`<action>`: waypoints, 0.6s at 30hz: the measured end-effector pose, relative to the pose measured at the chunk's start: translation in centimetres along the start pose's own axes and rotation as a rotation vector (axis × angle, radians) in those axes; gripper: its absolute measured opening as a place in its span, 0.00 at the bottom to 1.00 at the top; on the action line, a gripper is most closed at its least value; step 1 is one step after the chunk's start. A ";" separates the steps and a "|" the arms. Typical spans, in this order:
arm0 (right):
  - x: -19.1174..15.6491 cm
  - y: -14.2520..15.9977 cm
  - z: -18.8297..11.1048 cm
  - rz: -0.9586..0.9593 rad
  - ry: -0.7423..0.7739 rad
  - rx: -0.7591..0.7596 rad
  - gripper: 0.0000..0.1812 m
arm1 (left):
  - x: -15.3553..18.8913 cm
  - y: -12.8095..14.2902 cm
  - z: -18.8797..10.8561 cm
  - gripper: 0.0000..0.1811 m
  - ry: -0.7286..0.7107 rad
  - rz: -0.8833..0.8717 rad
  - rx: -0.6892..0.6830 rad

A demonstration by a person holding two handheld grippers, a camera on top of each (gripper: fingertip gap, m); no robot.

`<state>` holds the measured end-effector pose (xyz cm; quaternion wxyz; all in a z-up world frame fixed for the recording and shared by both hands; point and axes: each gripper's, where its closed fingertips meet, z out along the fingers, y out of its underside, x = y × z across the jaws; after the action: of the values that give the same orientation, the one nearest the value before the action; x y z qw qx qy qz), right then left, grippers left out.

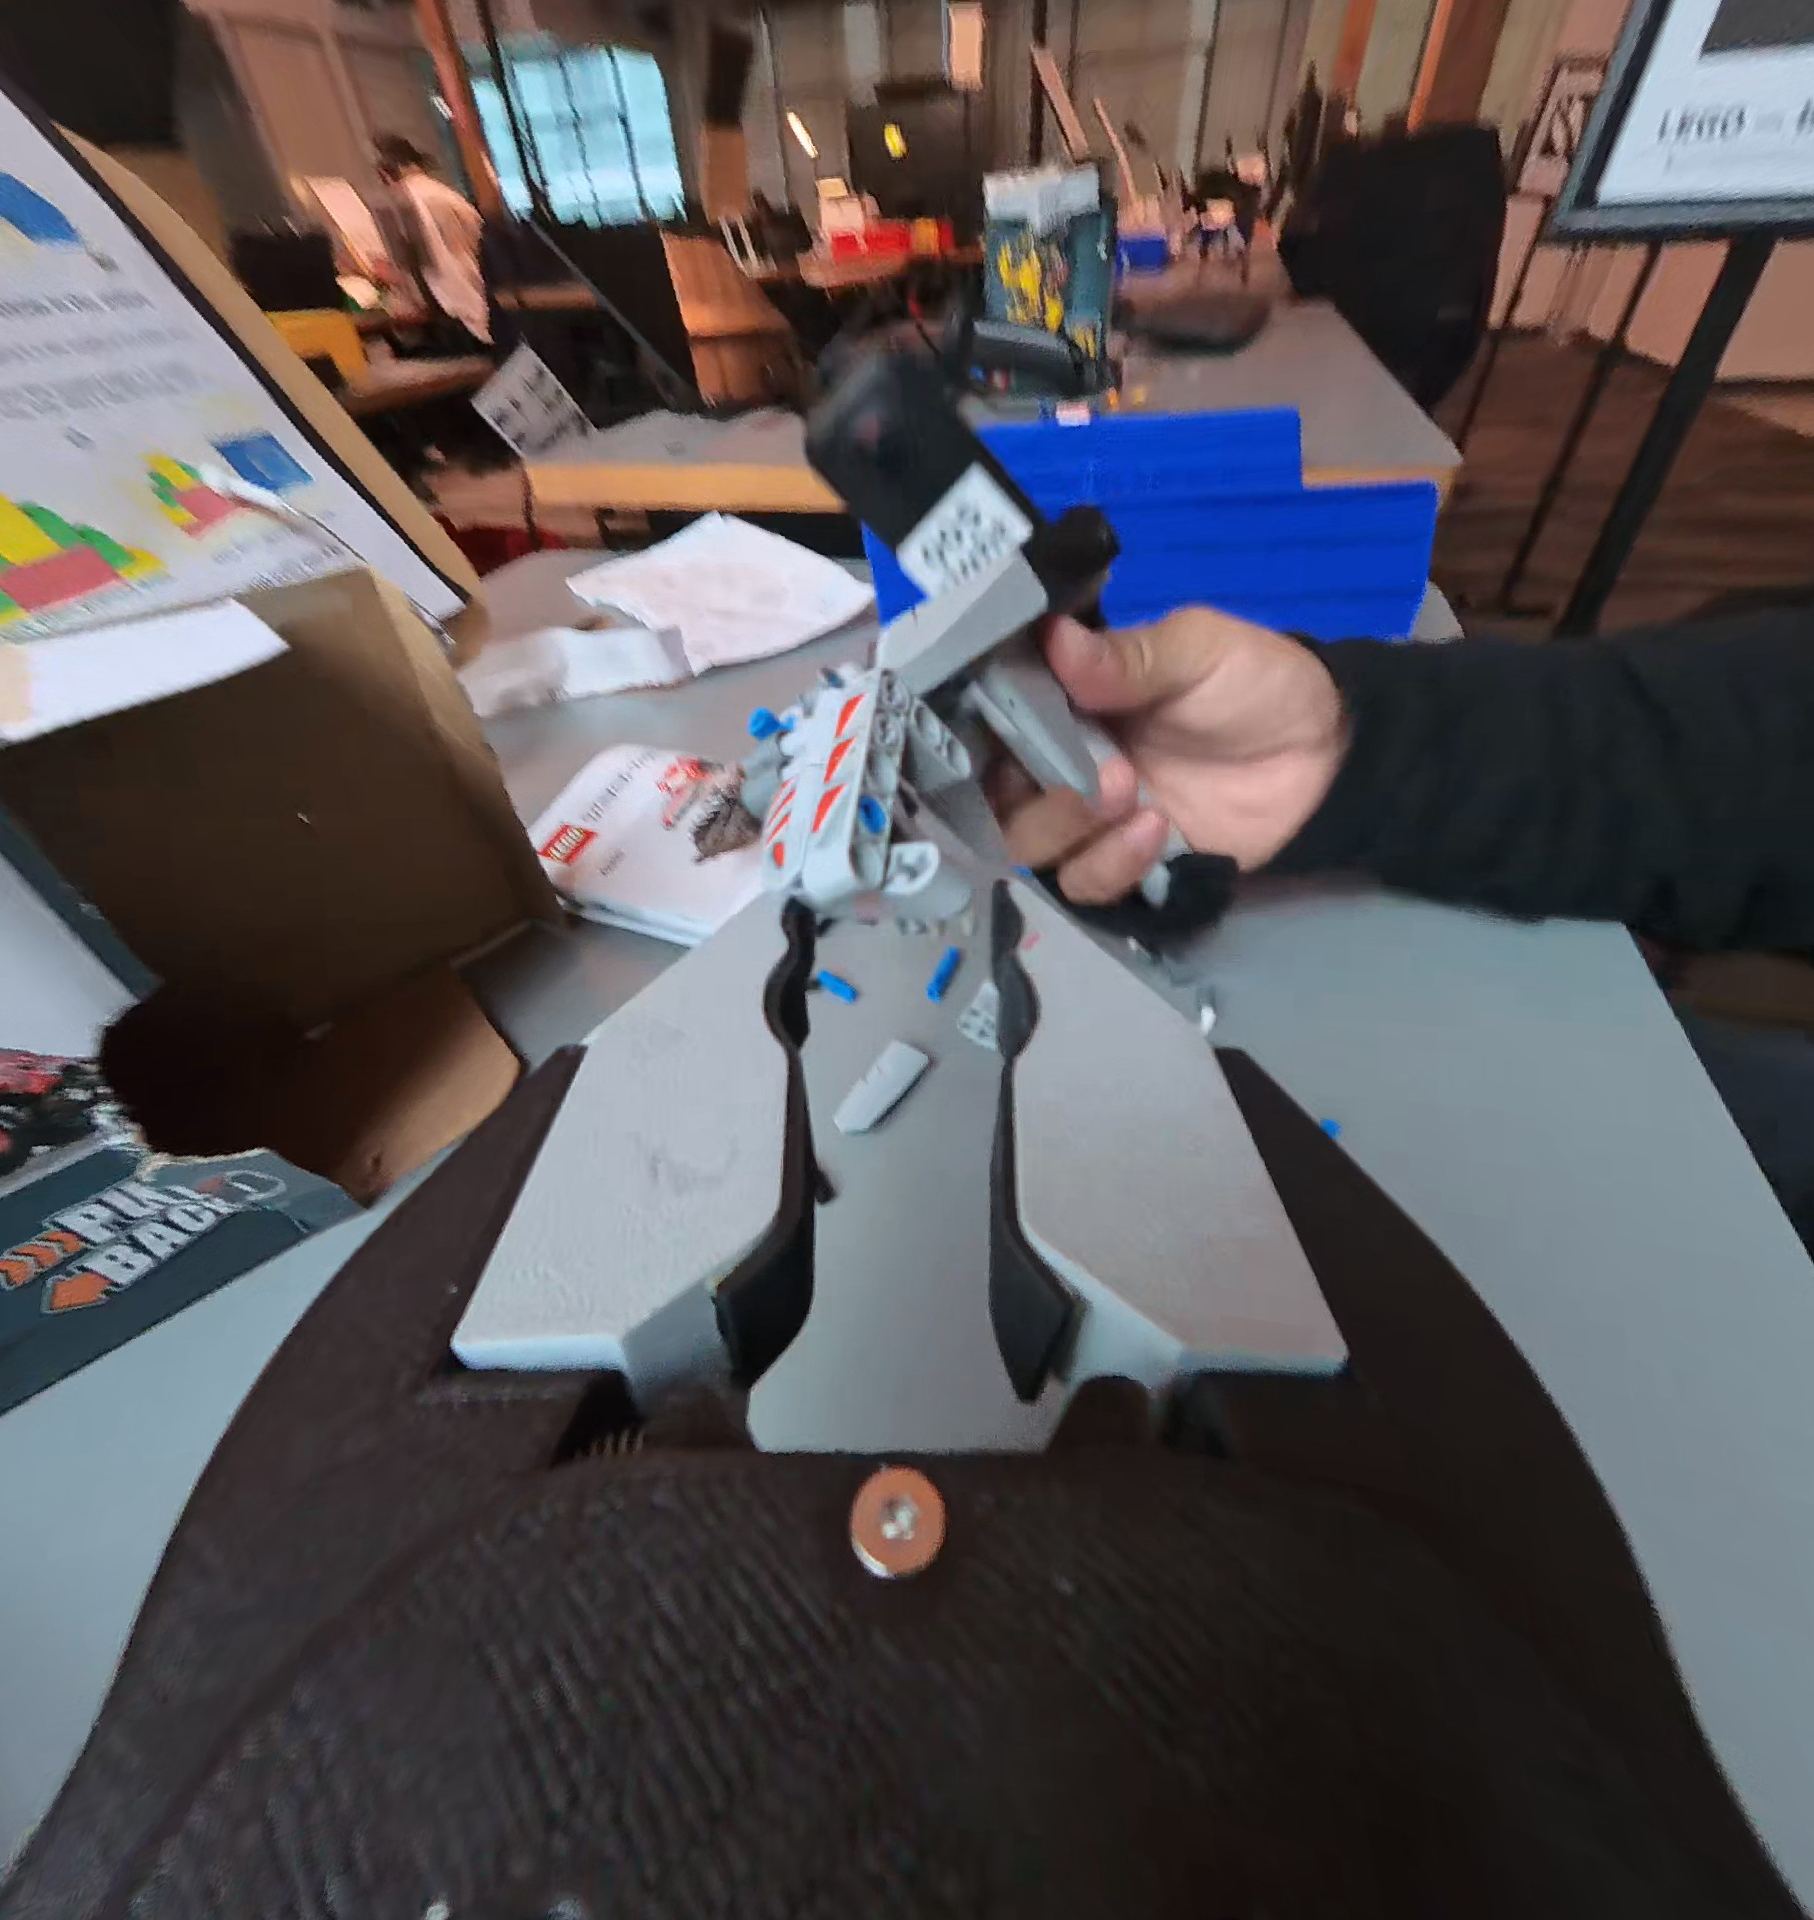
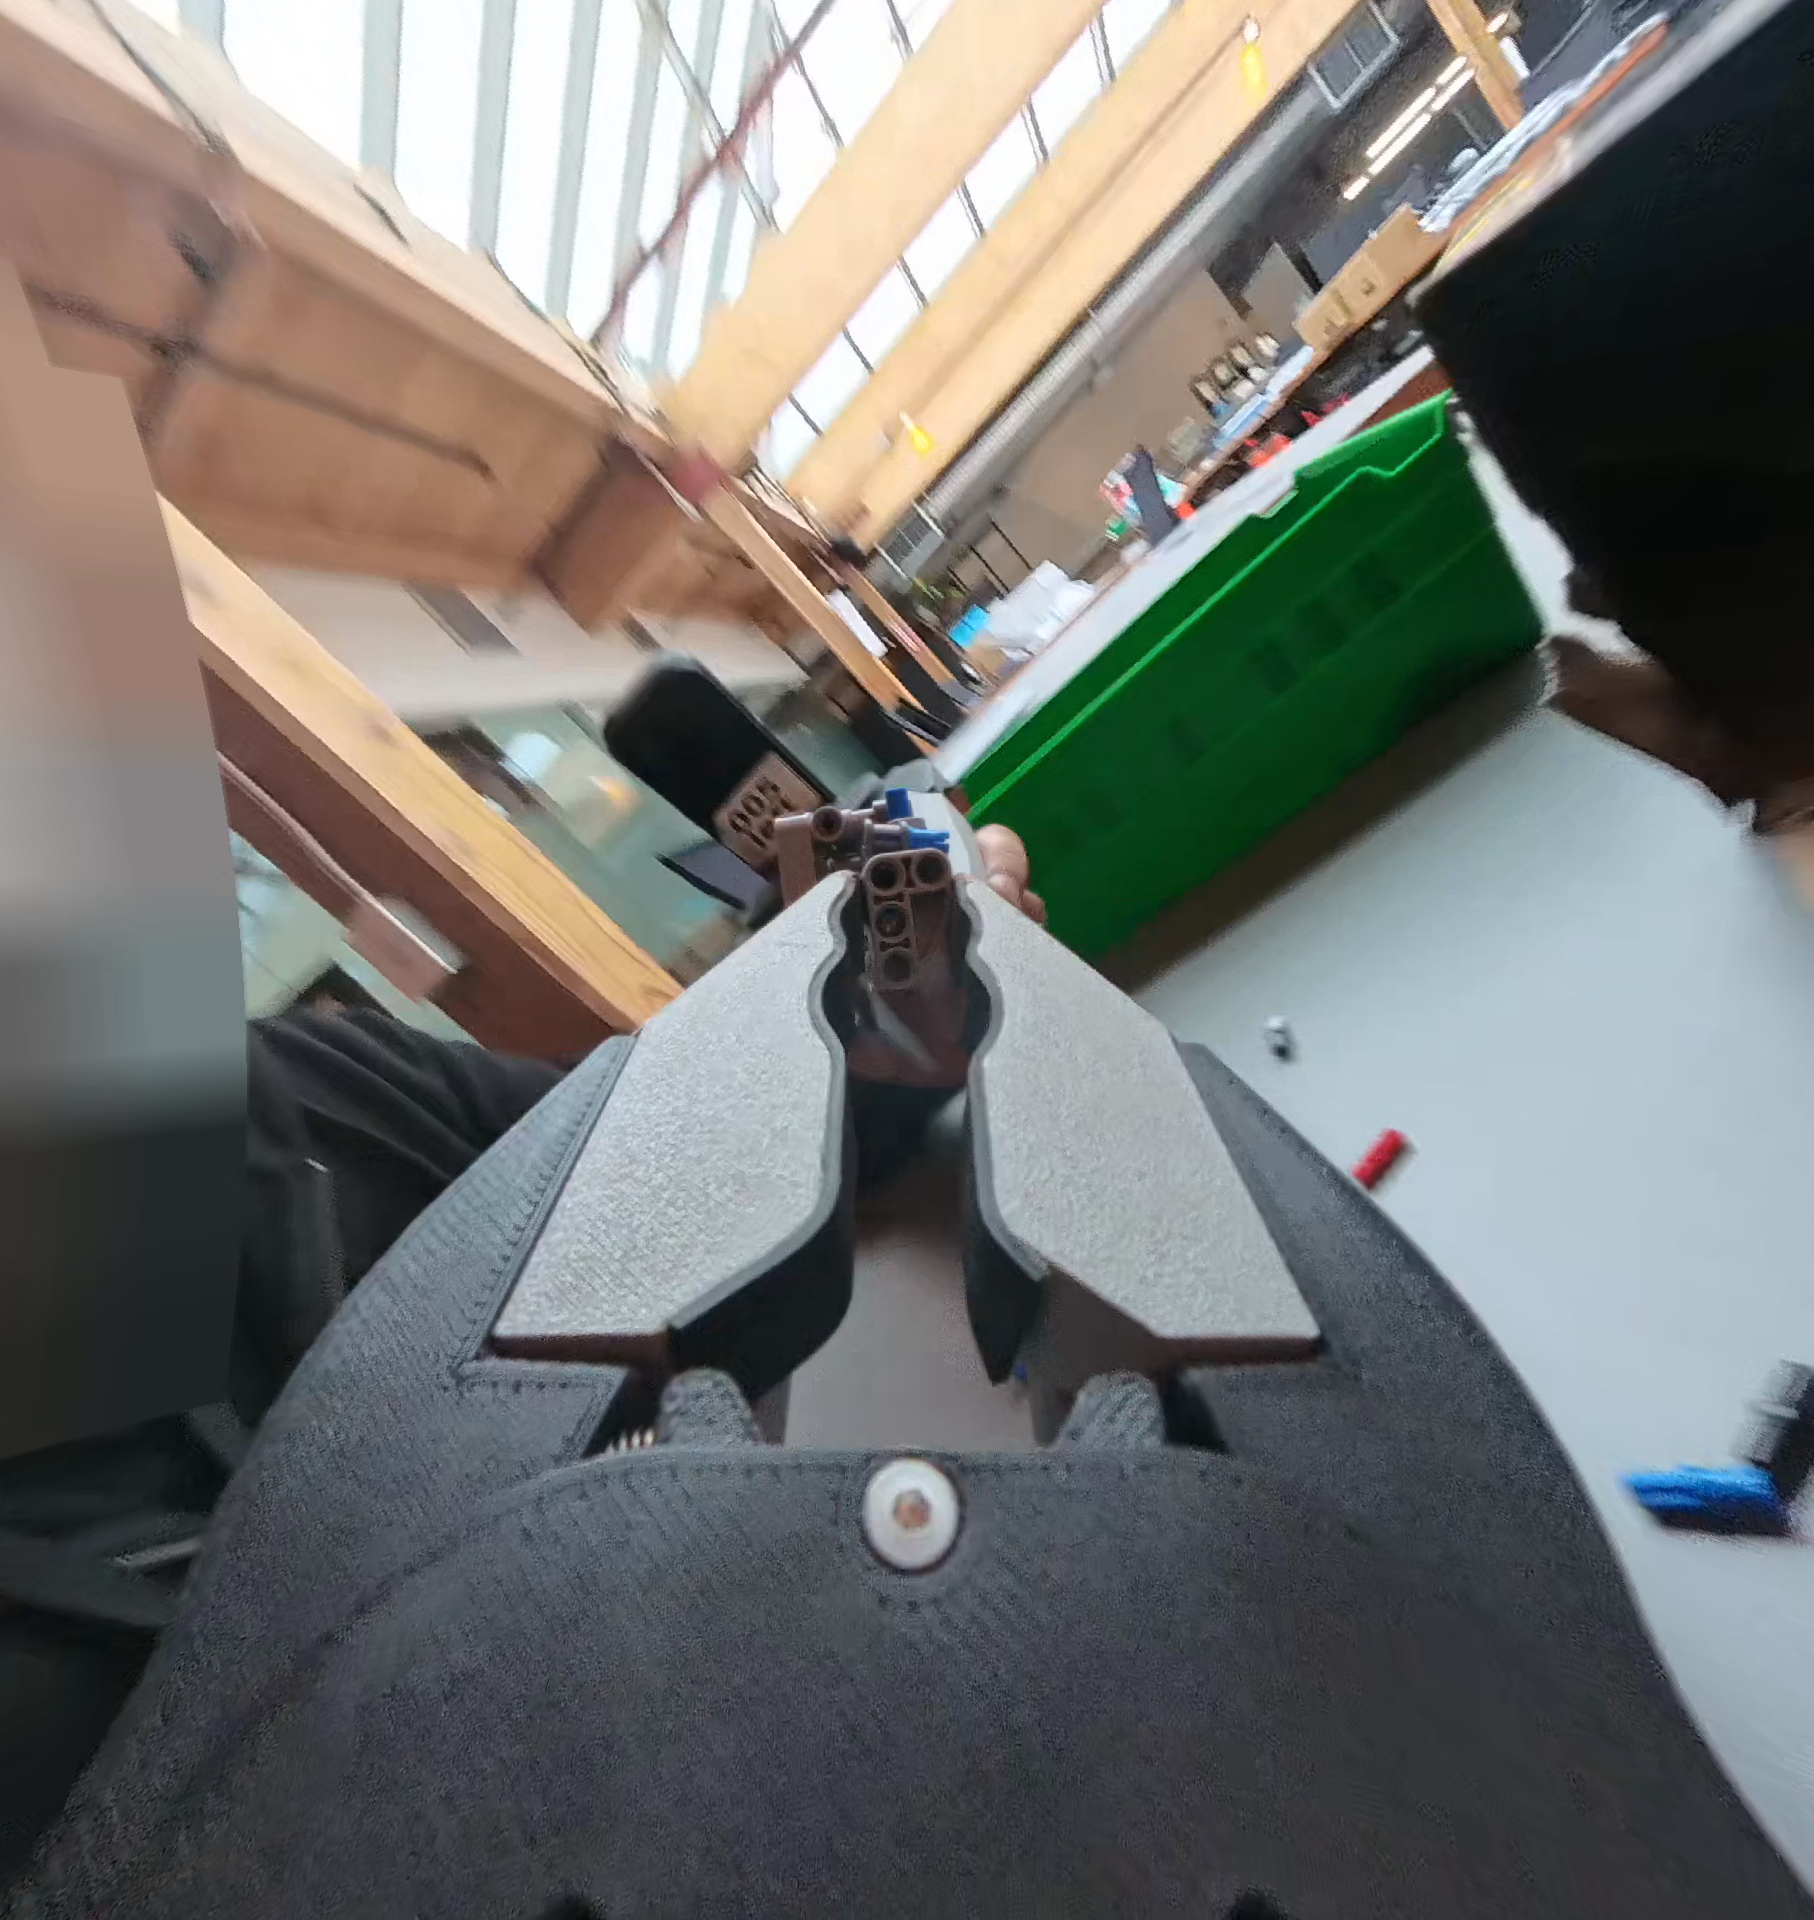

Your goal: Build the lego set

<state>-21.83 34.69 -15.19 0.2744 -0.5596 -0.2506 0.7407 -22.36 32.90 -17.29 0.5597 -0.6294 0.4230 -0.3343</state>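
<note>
Left wrist view: left gripper (image 1: 898,914) jaws apart, empty, over grey worktop (image 1: 1454,1091). Lego model (image 1: 846,795) at frame centre, seemingly held by right gripper (image 1: 944,717). Blue pins (image 1: 942,971) lie below.

Right wrist view: jaws clamp the model (image 2: 898,914), centre frame.

Lego model's (image 2: 903,914) lower part hidden btwn right fingers (image 2: 737,1091).
</note>
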 end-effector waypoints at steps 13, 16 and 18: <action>-0.1 1.6 2.3 0.057 -0.055 0.013 0.08 | -1.6 -3.0 -1.9 0.10 0.003 -0.216 0.228; 1.0 1.6 1.5 -0.028 0.075 -0.055 0.07 | -1.9 -2.3 -1.7 0.08 -0.040 -0.198 0.177; 1.7 1.2 0.8 -0.197 0.225 -0.106 0.09 | -2.1 -1.8 -1.6 0.07 -0.053 -0.191 0.134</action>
<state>-23.11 34.91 -16.98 0.3422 -0.6255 -0.3109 0.6284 -24.38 34.11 -15.14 0.5772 -0.6365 0.3229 -0.3969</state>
